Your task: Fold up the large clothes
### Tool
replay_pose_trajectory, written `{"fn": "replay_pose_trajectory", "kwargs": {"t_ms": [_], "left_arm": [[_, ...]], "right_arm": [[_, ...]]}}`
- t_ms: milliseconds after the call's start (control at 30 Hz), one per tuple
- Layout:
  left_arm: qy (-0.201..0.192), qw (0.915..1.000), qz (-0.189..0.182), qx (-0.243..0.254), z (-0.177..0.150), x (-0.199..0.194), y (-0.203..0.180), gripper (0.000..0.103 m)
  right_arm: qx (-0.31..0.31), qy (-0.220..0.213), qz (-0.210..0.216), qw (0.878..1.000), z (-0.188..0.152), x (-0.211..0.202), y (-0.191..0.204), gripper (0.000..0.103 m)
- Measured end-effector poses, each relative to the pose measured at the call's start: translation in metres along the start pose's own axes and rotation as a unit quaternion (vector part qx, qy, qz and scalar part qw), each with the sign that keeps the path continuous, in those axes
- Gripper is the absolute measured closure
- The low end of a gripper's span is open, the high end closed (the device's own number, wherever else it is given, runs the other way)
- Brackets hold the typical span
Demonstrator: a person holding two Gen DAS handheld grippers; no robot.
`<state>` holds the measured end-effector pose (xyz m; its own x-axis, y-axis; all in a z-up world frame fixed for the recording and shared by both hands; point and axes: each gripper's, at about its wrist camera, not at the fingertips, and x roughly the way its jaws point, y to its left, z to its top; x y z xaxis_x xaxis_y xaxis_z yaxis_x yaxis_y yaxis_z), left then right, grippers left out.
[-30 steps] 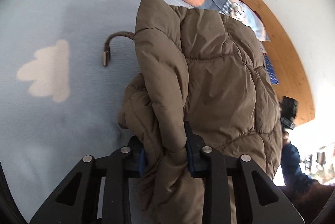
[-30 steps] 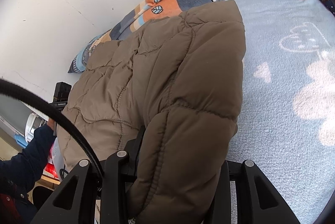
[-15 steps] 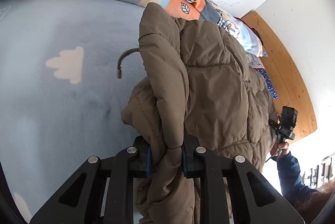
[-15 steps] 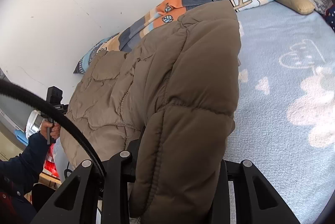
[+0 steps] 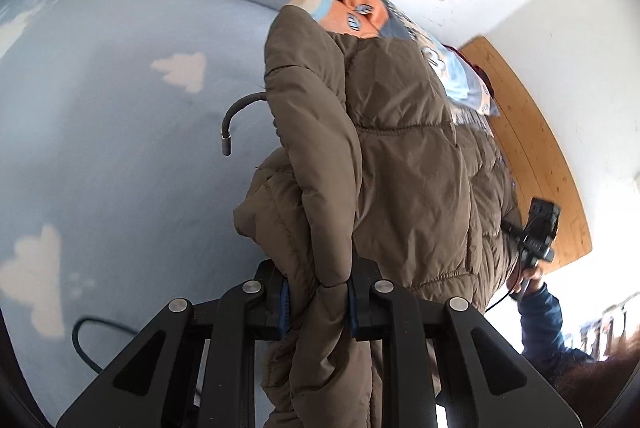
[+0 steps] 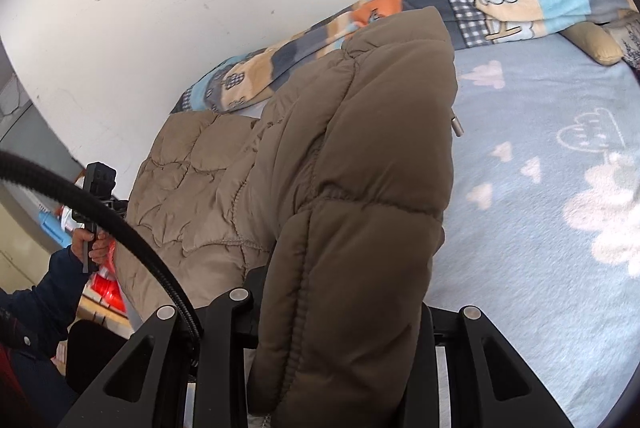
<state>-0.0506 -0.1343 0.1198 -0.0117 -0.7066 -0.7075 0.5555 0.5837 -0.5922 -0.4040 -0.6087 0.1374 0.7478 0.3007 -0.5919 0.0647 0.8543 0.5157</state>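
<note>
A: Item: brown quilted puffer jacket (image 5: 400,164), lifted over the pale blue cloud-print blanket (image 5: 120,148). Left gripper (image 5: 316,302) and right gripper (image 6: 340,312) each pinch a fold.

B: Risk: your slick padding slips free; the dangling drawcord (image 5: 236,116) could snag.

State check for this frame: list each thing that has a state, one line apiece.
Brown puffer jacket: lifted at one end, bunched, far end draped on the bed.
Left claw: shut on a gathered fold of the jacket.
Right claw: shut on a thick padded part of the jacket.
Drawcord: dangling loose beside the jacket.
Patterned blanket: heaped along the wall.
</note>
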Motion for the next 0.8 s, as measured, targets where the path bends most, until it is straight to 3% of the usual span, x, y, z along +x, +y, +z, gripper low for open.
{"fn": "replay_pose_trajectory", "kwargs": {"t_ms": [67, 133, 200, 267, 400, 533, 600, 700, 800], "left_arm": [[-0.001, 0.9997, 0.006, -0.024, -0.007, 0.007, 0.015, 0.081], [0.017, 0.9978, 0.025, -0.058, -0.014, 0.030, 0.039, 0.072], [0.017, 0.9951, 0.034, -0.091, -0.019, 0.039, 0.056, 0.051], [0.012, 0.9924, 0.023, -0.121, -0.020, 0.032, 0.063, 0.049], [-0.052, 0.9917, 0.064, -0.098, -0.017, -0.024, 0.051, 0.049], [-0.113, 0.9864, 0.102, -0.061, -0.025, -0.087, 0.012, 0.044], [-0.138, 0.9842, 0.106, -0.037, -0.036, -0.105, -0.018, 0.035], [-0.157, 0.9830, 0.093, -0.015, -0.054, -0.115, -0.066, 0.030], [-0.159, 0.9847, 0.071, -0.003, -0.080, -0.098, -0.111, 0.024]], "right_arm": [[0.005, 0.013, -0.001, 1.000, -0.005, 0.010, 0.000, 0.069], [0.032, 0.041, -0.011, 0.999, -0.016, 0.032, -0.011, 0.068], [0.061, 0.060, -0.032, 0.996, -0.026, 0.046, -0.024, 0.054], [0.118, 0.073, -0.032, 0.990, -0.034, 0.052, -0.040, 0.042], [0.119, 0.072, -0.081, 0.987, -0.030, 0.028, -0.029, 0.040], [0.108, 0.020, -0.134, 0.985, -0.030, -0.031, -0.004, 0.040], [0.103, -0.018, -0.150, 0.983, -0.033, -0.058, 0.016, 0.039], [0.095, -0.067, -0.158, 0.981, -0.034, -0.084, 0.057, 0.039], [0.068, -0.101, -0.172, 0.978, -0.040, -0.088, 0.106, 0.039]]}}
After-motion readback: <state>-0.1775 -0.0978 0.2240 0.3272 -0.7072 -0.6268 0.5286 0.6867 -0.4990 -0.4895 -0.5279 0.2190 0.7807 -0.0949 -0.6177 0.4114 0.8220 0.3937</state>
